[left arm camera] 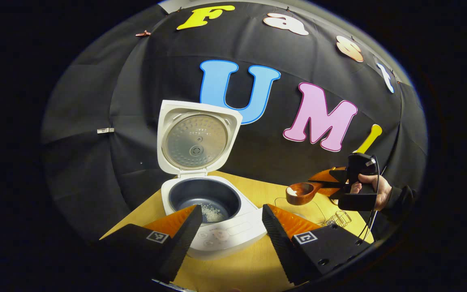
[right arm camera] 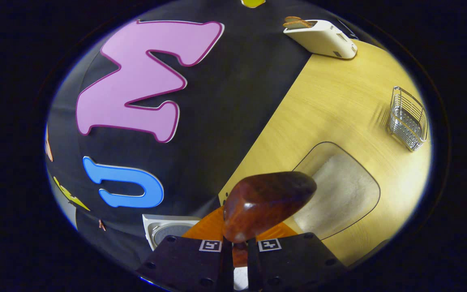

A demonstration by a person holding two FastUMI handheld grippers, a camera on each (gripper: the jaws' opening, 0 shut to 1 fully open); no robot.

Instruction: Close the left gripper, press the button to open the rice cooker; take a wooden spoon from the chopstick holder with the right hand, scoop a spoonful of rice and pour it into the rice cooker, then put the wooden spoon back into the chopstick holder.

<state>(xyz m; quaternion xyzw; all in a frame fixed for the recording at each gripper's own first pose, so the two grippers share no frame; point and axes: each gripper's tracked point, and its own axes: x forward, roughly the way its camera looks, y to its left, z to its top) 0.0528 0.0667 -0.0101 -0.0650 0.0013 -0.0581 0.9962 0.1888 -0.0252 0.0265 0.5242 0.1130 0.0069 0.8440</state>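
left gripper [left arm camera: 229,227] open, rice cooker [left arm camera: 213,207] lid up

This is a staged kitchen set inside a recording booth, not a real home: black cloth [left arm camera: 95,101] hangs as the wall right behind a pale wooden table [right arm camera: 339,93]. Kitchen things stand on the table: an open rice cooker [left arm camera: 201,194], a white toaster [right arm camera: 322,38] with bread in it, a wire rack [right arm camera: 408,117] and a clear tray [right arm camera: 339,194].
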